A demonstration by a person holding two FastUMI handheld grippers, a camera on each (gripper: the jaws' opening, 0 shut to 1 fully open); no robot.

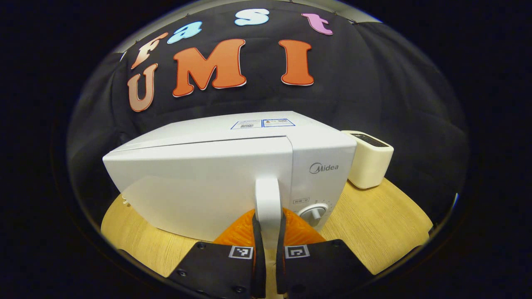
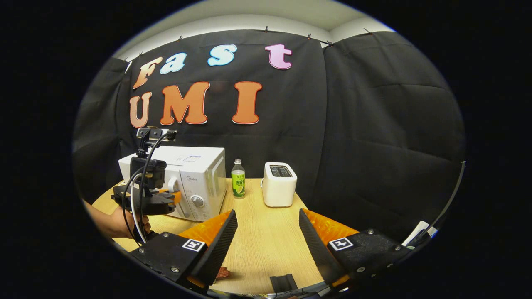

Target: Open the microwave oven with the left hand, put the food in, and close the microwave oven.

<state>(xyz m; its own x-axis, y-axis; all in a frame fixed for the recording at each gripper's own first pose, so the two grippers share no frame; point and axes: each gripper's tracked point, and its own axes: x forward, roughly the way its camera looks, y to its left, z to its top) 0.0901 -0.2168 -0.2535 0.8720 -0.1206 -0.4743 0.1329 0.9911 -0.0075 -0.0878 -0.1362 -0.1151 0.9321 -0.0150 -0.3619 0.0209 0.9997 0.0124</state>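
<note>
In the left gripper view we see the left gripper [image 1: 268, 243] with its fingers [image 1: 257, 236] drawn in tight on the white vertical door handle [image 1: 267, 199] of the microwave oven [image 1: 216, 178], one finger pressing each side of the handle, which rises toward twelve o'clock from between them. The oven's door looks slightly swung out from the body along its top edge, though we cannot tell how far. A round dial [image 1: 312, 212] sits at about two o'clock from the fingertips. In the right gripper view the right gripper [image 2: 268, 232] has its fingers spread wide with nothing between them, over the wooden surface [image 2: 266, 245]. A small reddish piece of food [image 2: 222, 273] lies on the surface just beside the lower edge of the finger at the gripper's seven o'clock, partly hidden by it. The microwave oven stands well apart at about ten o'clock, with the left gripper and the hand [image 2: 120, 224] holding it at its front. We count one microwave oven, one green-labelled bottle [image 2: 238, 178] just beside it, one white toaster [image 2: 279, 184] near the bottle, and one piece of food.
</note>
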